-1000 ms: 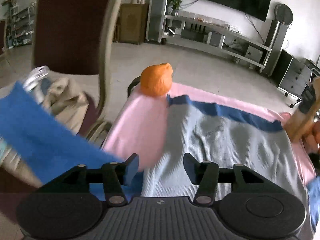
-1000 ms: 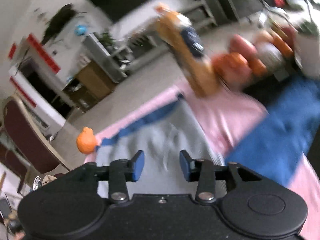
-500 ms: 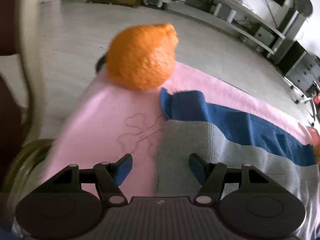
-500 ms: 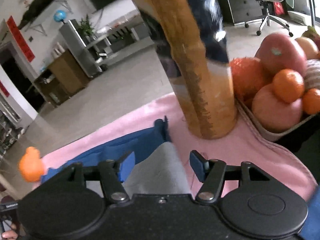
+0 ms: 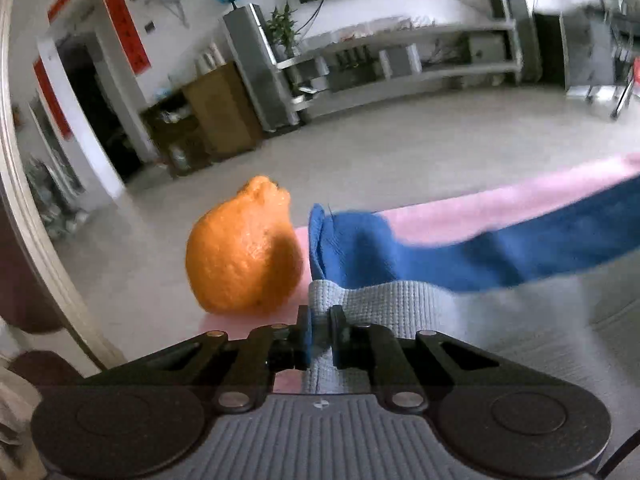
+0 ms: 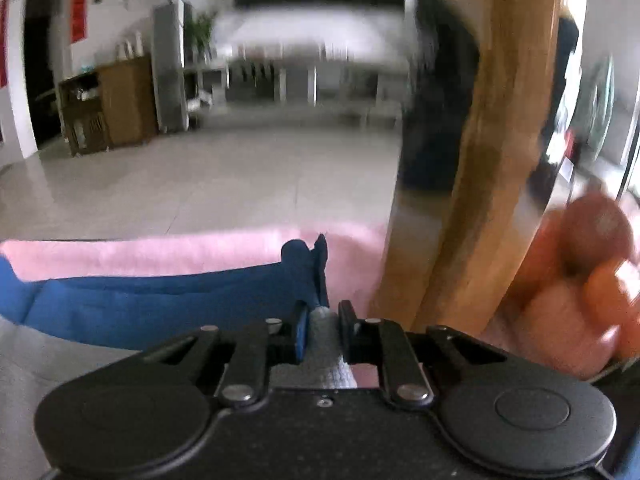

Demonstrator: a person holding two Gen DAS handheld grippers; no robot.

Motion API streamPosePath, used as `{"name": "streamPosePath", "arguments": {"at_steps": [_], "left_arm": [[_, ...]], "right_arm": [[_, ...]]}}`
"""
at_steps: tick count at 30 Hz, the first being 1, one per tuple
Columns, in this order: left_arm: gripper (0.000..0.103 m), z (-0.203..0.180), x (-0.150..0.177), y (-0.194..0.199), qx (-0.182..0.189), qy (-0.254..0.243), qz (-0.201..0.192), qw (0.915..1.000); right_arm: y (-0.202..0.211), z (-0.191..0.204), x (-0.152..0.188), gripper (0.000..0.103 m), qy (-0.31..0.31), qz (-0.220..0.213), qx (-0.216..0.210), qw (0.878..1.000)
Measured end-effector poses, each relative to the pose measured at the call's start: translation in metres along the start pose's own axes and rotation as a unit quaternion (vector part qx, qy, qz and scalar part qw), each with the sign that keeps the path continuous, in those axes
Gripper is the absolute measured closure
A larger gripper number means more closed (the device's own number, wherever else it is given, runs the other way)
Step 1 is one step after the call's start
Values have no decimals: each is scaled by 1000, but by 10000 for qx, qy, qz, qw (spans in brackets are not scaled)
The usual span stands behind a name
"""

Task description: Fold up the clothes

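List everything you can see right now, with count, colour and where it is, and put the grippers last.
garment: one, grey knit with a blue band, spread on the pink cloth, both far corners pinched
pink cloth: one, covers the table under the garment
orange fruit: one, on the pink cloth left of the garment's corner
wooden post: one, brown, stands close on the right in the right wrist view
fruit pile: blurred, orange and red, beside the post
wooden cabinet: one, brown, by the far wall
left gripper: black, just closed on the garment's left corner
right gripper: black, just closed on the right corner
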State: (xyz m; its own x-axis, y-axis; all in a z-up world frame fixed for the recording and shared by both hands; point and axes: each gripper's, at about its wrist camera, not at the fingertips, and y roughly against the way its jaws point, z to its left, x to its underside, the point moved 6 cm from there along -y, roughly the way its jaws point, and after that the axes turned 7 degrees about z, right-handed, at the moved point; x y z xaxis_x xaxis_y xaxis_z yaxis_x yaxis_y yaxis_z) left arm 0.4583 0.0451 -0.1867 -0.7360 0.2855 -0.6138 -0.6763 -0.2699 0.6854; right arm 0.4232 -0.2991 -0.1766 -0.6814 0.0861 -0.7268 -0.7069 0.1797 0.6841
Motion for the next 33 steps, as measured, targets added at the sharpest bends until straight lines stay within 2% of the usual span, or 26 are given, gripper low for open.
{"name": "streamPosePath", "arguments": {"at_steps": [1,3,5,8,11,13,16,18,19,20,22,23,25,31,33], "left_arm": [[88,-5,4,-8,-130,-114,144,9997],[89,-11,9,-12,-665,-311,184,9971],[86,-1,12,-5,-750,-66,305,9967],[84,37,25,17,-678,577,689,9936],[74,66,52,53,-237,989,944,9903],[74,73,69,79,21,1046,1013,9893],[73,70,92,110,366,1172,971,9877],[74,65,98,113,565,1358,887,9851],[74,60,103,114,637,1372,840,9849],[74,53,104,112,635,1279,805,9865],[74,39,103,108,373,844,640,9937],[74,34,103,108,235,647,515,9963],[74,24,101,102,183,391,404,9982],[78,17,95,78,258,392,530,9975],[80,12,97,71,237,295,651,9972]], "right_arm": [[-5,0,3,88,21,109,63,9999],[-14,-1,9,87,62,328,189,9993],[-24,-1,15,68,103,546,315,9980],[4,-18,13,57,-274,492,63,9984],[51,-45,16,51,-756,473,-323,9955],[85,-68,23,44,-1177,525,-590,9899],[127,-96,39,41,-1913,633,-1046,9739],[141,-108,49,38,-2230,645,-1300,9640],[141,-108,52,37,-2244,623,-1367,9628],[135,-108,57,37,-2206,622,-1389,9634],[115,-105,66,39,-2113,732,-1437,9640],[100,-99,69,44,-2066,862,-1477,9634],[73,-90,70,56,-1998,1163,-1529,9608],[30,-80,57,57,-2135,929,-1552,9600],[17,-75,61,63,-2001,958,-1513,9633]]}}
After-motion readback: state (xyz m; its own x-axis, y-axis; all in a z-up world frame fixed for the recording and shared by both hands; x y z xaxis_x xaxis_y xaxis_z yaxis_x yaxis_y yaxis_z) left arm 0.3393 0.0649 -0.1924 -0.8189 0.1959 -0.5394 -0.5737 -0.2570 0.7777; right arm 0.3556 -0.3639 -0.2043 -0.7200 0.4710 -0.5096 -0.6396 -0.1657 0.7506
